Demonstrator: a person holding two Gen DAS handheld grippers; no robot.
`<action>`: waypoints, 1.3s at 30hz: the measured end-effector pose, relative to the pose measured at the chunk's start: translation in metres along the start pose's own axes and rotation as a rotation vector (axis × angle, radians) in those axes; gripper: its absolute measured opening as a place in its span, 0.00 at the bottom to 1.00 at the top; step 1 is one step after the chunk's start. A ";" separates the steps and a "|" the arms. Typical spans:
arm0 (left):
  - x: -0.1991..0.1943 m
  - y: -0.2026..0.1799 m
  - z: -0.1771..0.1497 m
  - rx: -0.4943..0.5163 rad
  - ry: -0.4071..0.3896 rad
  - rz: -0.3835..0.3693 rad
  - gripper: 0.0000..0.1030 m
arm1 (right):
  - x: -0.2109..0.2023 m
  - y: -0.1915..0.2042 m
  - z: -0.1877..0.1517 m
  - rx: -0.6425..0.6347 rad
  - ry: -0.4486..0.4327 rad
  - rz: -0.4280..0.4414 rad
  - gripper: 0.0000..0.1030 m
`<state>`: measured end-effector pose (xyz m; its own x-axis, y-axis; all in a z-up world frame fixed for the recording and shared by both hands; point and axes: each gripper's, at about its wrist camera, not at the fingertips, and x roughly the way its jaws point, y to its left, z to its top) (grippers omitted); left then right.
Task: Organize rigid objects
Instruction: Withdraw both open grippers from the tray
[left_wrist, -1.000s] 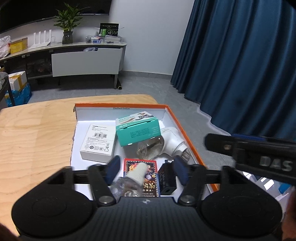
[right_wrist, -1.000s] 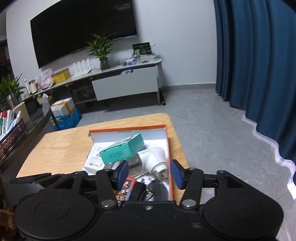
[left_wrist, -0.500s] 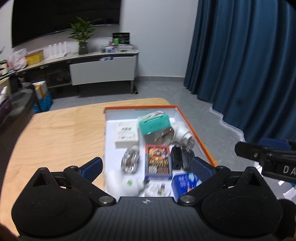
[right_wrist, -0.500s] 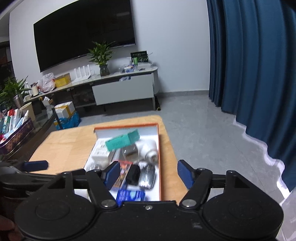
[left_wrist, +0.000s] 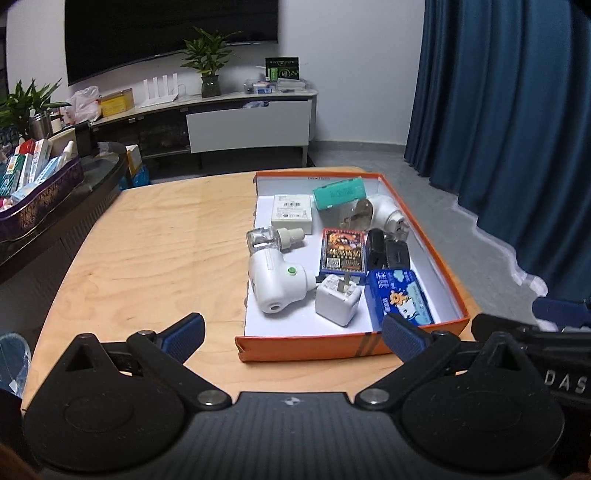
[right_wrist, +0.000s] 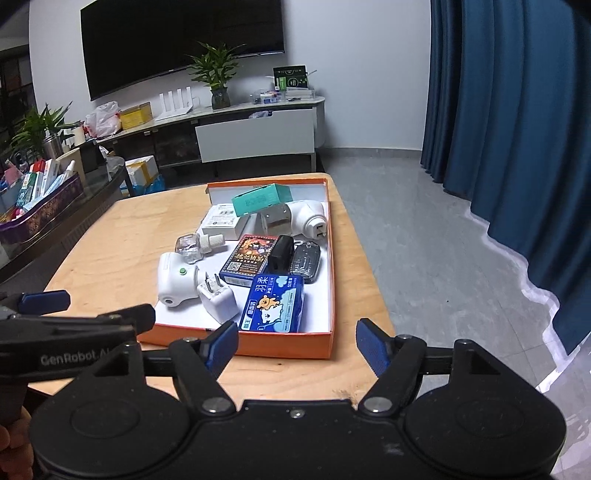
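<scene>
An orange box (left_wrist: 351, 349) with a white inside sits on the wooden table (left_wrist: 159, 266). It holds a white plug-in device (left_wrist: 275, 282), a clear bottle (left_wrist: 264, 238), a white charger cube (left_wrist: 338, 301), a blue tin (left_wrist: 400, 295), a card pack (left_wrist: 343, 251), black items (left_wrist: 388, 253), a teal carton (left_wrist: 340, 194) and a white carton (left_wrist: 291, 214). My left gripper (left_wrist: 291, 330) hovers wide open just short of the box's near wall, holding nothing. My right gripper (right_wrist: 297, 339) is open and empty over the box's near right corner (right_wrist: 325, 345).
The table's right edge (right_wrist: 369, 280) drops to grey floor beside blue curtains (right_wrist: 517, 129). A dark side table with a tray of cartons (left_wrist: 33, 184) stands on the left. A TV cabinet (left_wrist: 221, 118) lines the far wall.
Both grippers have pulled back from the box and spread their jaws wider. The clear bottle that sat between the left jaws now lies in the box.
</scene>
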<state>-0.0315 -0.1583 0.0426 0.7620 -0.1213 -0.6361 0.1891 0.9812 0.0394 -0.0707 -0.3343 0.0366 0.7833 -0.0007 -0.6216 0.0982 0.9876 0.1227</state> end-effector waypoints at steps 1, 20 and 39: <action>-0.002 -0.001 0.001 0.004 -0.007 0.001 1.00 | -0.002 0.000 -0.001 0.002 -0.003 -0.003 0.81; -0.002 -0.001 -0.005 0.010 -0.010 0.022 1.00 | -0.001 0.000 -0.002 0.006 0.010 0.004 0.82; 0.000 0.001 -0.004 0.003 0.001 0.035 1.00 | 0.003 0.002 -0.003 -0.003 0.024 0.010 0.82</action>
<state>-0.0342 -0.1568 0.0396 0.7675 -0.0863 -0.6352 0.1637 0.9844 0.0640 -0.0700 -0.3317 0.0333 0.7692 0.0131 -0.6389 0.0885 0.9880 0.1268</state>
